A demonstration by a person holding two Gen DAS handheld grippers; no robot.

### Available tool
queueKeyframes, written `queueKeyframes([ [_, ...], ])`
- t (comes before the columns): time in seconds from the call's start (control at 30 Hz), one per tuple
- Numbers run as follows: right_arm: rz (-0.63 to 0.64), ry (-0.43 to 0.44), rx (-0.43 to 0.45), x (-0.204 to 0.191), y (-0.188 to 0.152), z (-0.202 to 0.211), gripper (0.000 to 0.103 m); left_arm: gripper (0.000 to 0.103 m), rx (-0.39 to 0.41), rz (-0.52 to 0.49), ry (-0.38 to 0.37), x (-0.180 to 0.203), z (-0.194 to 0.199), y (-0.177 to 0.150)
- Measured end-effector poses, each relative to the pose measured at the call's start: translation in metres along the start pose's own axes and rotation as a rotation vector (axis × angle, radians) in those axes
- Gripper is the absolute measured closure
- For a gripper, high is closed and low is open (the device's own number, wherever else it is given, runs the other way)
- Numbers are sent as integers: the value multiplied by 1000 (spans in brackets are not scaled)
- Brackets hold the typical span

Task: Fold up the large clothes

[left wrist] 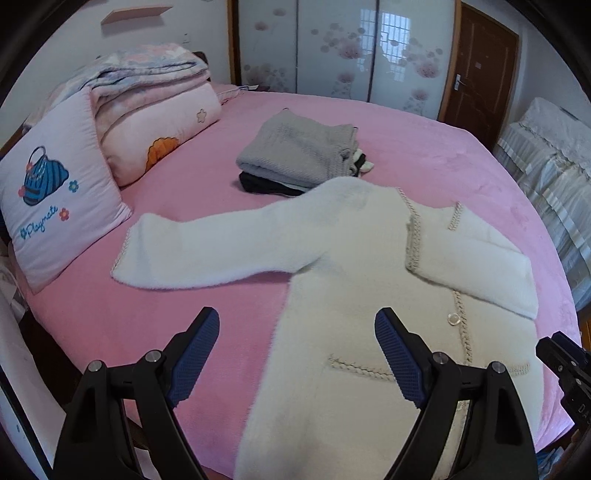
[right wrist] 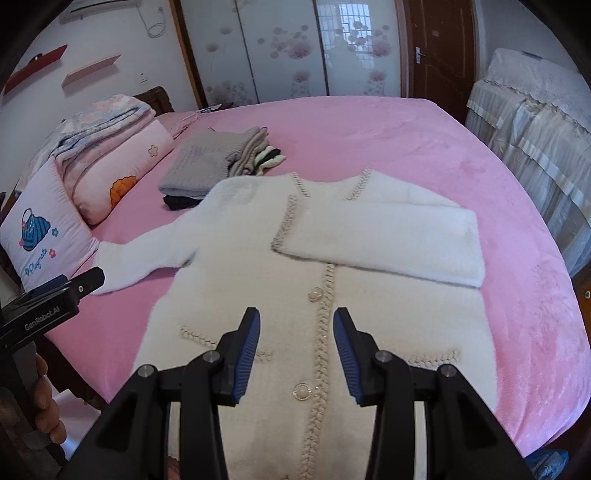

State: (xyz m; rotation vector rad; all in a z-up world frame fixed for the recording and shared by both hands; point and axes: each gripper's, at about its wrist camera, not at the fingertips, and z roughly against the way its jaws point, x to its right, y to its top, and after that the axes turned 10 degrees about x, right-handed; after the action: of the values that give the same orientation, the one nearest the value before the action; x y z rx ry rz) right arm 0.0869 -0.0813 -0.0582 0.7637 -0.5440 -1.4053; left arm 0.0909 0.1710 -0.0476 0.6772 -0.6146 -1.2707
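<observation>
White fuzzy cardigan (right wrist: 332, 295) laid front-up across pink bed cover (right wrist: 498, 184), hem toward the cameras, collar toward the far wardrobe. Braided trim down the placket, two pearl-like buttons (right wrist: 316, 294) on it, trimmed pocket lines either side.

Right wrist view: right gripper (right wrist: 297, 332) spread apart, nothing between the blue pads (right wrist: 245, 360), poised over the lower placket; contact with the fabric not determinable. Right-hand sleeve (right wrist: 388, 240) already folded across the chest, cuff edge ending near the placket. Other sleeve (right wrist: 140, 258) stretched out flat toward the pillow. At left edge, body of the left gripper with "GenRobot.AI" lettering, plus a bare hand (right wrist: 44, 406) gripping its handle: seen only here. Also only here: wall-mounted air unit (right wrist: 99, 5) at top left, red shelf (right wrist: 35, 68) beside a pale one.

Left wrist view: left gripper (left wrist: 297, 354) likewise spread wide, empty, straddling the cardigan's left edge, one finger above bare cover, the other above the garment. Extended sleeve shown in full, cuff trim visible, lying well apart from the pillow (left wrist: 55, 206) printed with a blue bag and "Playmate". Part of right gripper's black body at lower right edge.

Both views: folded stack (left wrist: 295, 155), grey knit on top, dark and white items beneath, just beyond the cardigan's shoulder. Rolled quilts (left wrist: 147, 110) behind pillow. Floral sliding wardrobe (left wrist: 332, 48), brown door (left wrist: 476, 74), lace-covered furniture (right wrist: 535, 122) at right.
</observation>
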Motion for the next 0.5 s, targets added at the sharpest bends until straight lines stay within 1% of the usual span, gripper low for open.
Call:
queueKeyframes([
  [0.1, 45, 17, 8, -28, 3, -8, 61, 18, -36, 70, 36, -34, -25, -5],
  [0.23, 92, 29, -2, -58, 7, -30, 61, 18, -96, 133, 70, -69, -61, -17],
  [0.33, 104, 40, -12, -76, 10, -53, 61, 18, -132, 177, 83, -94, -87, -27],
  [0.43, 107, 42, -39, -91, 12, -81, 61, 18, -169, 235, 126, -119, -112, -38],
  [0.5, 106, 45, -56, -101, 12, -102, 61, 18, -191, 282, 128, -135, -130, -44],
])
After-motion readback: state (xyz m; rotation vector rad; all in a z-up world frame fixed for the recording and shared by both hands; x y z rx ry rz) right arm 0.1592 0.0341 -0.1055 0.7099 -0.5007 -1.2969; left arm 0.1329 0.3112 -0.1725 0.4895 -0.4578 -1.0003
